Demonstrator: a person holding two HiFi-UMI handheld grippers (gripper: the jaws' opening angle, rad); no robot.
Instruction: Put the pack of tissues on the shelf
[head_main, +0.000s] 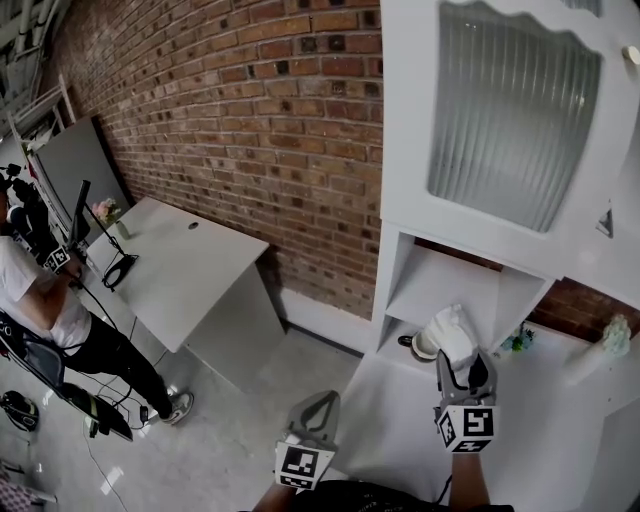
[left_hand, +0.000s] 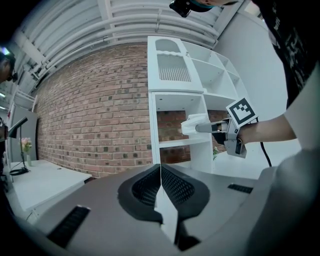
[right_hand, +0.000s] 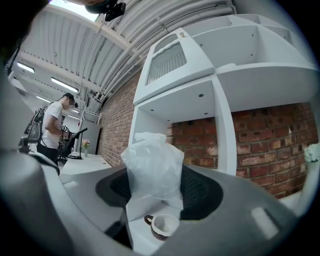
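The pack of tissues (head_main: 452, 335), in soft white plastic wrap, sits between the jaws of my right gripper (head_main: 462, 368), which is shut on it. In the right gripper view the pack (right_hand: 152, 172) stands upright in front of the white shelf unit (right_hand: 200, 100), just above a small cup (right_hand: 162, 225). From the left gripper view, the right gripper (left_hand: 220, 128) holds the pack (left_hand: 192, 124) at the opening of a shelf compartment (left_hand: 182, 142). My left gripper (head_main: 318, 410) hangs lower and to the left, shut and empty (left_hand: 161, 187).
The cup (head_main: 420, 348) stands on the lower shelf board. A ribbed-glass cabinet door (head_main: 510, 110) is above the open compartments (head_main: 440, 285). A small plant (head_main: 518, 340) and flowers (head_main: 612, 335) are at the right. A grey desk (head_main: 180, 265) and a person (head_main: 40, 290) are at the left.
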